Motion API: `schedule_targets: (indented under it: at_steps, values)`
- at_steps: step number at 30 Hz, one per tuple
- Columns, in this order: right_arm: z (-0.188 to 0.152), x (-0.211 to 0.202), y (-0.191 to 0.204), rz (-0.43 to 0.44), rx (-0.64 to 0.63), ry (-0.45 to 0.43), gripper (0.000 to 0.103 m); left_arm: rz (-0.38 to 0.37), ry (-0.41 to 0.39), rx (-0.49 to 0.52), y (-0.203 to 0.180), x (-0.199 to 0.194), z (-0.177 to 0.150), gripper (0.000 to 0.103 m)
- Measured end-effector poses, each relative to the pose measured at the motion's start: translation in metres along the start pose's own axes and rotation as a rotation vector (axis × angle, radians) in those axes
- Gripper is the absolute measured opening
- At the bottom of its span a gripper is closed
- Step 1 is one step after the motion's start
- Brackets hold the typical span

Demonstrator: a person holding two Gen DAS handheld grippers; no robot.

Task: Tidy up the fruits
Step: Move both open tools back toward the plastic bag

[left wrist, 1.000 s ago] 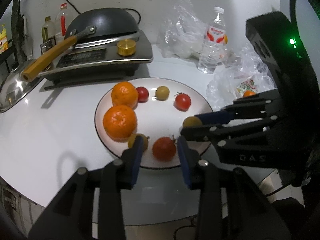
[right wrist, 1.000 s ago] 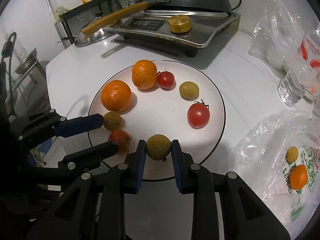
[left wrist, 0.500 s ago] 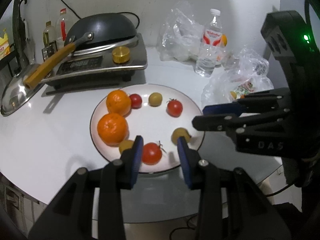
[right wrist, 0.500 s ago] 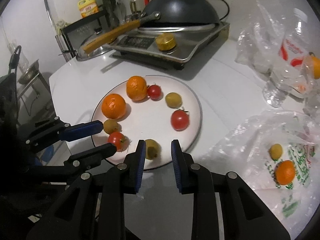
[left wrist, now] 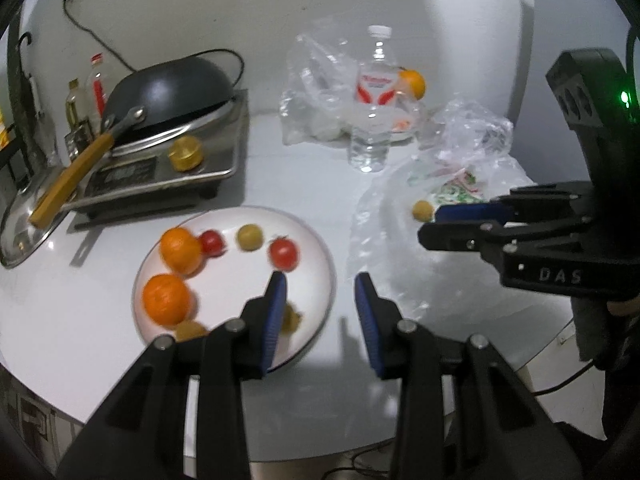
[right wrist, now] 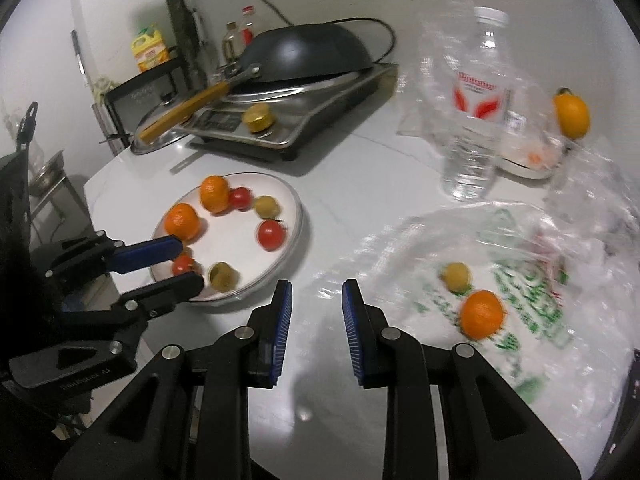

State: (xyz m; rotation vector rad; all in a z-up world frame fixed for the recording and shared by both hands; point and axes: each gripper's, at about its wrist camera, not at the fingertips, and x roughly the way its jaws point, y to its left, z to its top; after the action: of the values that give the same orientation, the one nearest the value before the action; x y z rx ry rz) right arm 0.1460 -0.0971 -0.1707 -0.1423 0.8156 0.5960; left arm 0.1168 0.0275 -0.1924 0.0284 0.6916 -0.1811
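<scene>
A white plate (left wrist: 320, 264) (right wrist: 296, 216) holds two oranges (left wrist: 166, 298), tomatoes (left wrist: 284, 254) and small yellow-green fruits (right wrist: 222, 276). To its right, a clear plastic bag (right wrist: 532, 280) lies open with an orange (right wrist: 482, 314) and a yellow-green fruit (right wrist: 457, 275) on it. My left gripper (left wrist: 319, 280) hovers open and empty over the plate's right rim. My right gripper (right wrist: 316, 286) hangs above bare table between plate and bag, its pads drawn in narrow with nothing between them. Each gripper shows in the other's view: the right (left wrist: 428, 224), the left (right wrist: 191, 262).
An induction cooker with a black wok (left wrist: 172, 88) and wooden handle stands at the back left beside a steel lid. A water bottle (left wrist: 374, 120), more plastic bags and another orange (right wrist: 571, 114) sit at the back right. The table's front edge is close below the grippers.
Both grippers rose and drew back from the plate, swinging right. The yellow-green fruit that sat between the right pads now lies on the plate's front; the right gripper is empty, nearer the bag.
</scene>
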Motion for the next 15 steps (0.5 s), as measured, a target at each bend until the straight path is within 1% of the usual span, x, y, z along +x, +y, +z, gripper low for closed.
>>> schedule_targets:
  at_steps: [4, 7, 12, 15]
  values:
    - [-0.009, -0.009, -0.017, -0.025, 0.012, -0.015, 0.027, -0.008, -0.002, 0.037, -0.023, 0.002, 0.011, 0.037]
    - [-0.013, -0.014, -0.029, -0.023, 0.024, -0.025, 0.027, -0.010, 0.003, 0.057, -0.039, 0.006, 0.016, 0.037]
    - [-0.021, -0.016, -0.047, -0.012, 0.038, -0.019, 0.027, -0.016, 0.015, 0.064, -0.057, 0.013, 0.024, 0.037]
    - [-0.021, -0.019, -0.053, -0.015, 0.033, -0.024, 0.027, -0.014, 0.007, 0.073, -0.066, 0.014, 0.030, 0.037]
